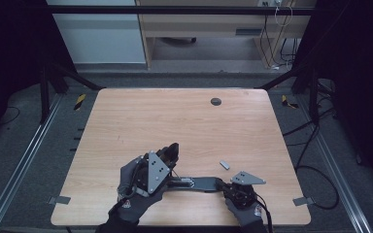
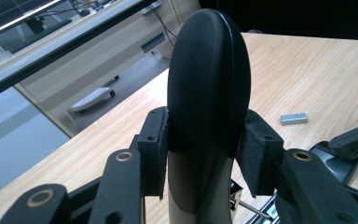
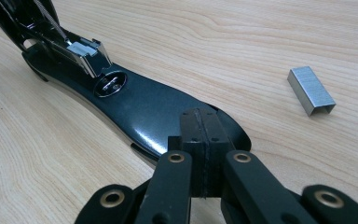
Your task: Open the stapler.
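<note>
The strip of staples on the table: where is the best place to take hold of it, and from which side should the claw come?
Grip the strip of staples across its two long sides, coming straight down from above. It lies flat and alone on the bare table, beside the stapler base, with its narrow width facing up and open room around it. It is low and thin, so the pads would probably need to reach nearly to the wood.

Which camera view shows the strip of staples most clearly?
The right gripper view: the staple strip lies large and sharp on the table. The left gripper view shows it small, the high view as a tiny grey piece.
</note>
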Demonstrator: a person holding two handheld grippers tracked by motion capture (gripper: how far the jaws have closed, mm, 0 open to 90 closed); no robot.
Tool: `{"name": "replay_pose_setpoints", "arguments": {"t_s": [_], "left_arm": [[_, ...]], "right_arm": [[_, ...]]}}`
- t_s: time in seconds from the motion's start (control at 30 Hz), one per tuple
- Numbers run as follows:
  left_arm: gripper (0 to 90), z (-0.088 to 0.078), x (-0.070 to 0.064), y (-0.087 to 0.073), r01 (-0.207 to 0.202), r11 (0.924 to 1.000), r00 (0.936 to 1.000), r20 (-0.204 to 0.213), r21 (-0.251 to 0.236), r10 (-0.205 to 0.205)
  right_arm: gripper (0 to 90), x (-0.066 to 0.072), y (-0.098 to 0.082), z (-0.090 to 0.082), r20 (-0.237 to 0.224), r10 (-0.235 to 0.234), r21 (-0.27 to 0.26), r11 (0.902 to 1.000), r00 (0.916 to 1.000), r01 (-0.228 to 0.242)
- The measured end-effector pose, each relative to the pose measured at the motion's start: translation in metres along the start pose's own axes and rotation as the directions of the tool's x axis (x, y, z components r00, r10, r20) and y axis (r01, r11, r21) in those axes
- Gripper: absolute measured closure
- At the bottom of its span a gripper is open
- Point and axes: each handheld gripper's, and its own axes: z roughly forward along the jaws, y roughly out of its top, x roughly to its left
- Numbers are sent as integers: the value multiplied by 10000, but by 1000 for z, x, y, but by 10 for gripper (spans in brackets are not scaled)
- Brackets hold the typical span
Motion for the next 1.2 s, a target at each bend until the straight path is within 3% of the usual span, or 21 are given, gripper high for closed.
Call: {"name": "replay_pose_setpoints", "arguments": {"t_s": [0.37, 0.9, 1.17, 1.2], "left_arm": [[578, -18, 23, -13, 940, 9951, 9952, -259, -320, -948], [581, -24, 30, -20, 1301, 9904, 9906, -354, -458, -1318], [579, -30, 38, -28, 1731, 9830, 9837, -391, -607, -1756], [579, -32, 41, -31, 1902, 9793, 9804, -381, -692, -1931]], "right_arm": [[900, 0, 0, 0, 4, 18, 7, 10000, 10000, -18], [900, 0, 0, 0, -23, 34, 3, 10000, 10000, -34], [900, 0, 0, 0, -30, 6, -5, 10000, 10000, -6], [900, 0, 0, 0, -33, -2, -7, 10000, 10000, 2]]}}
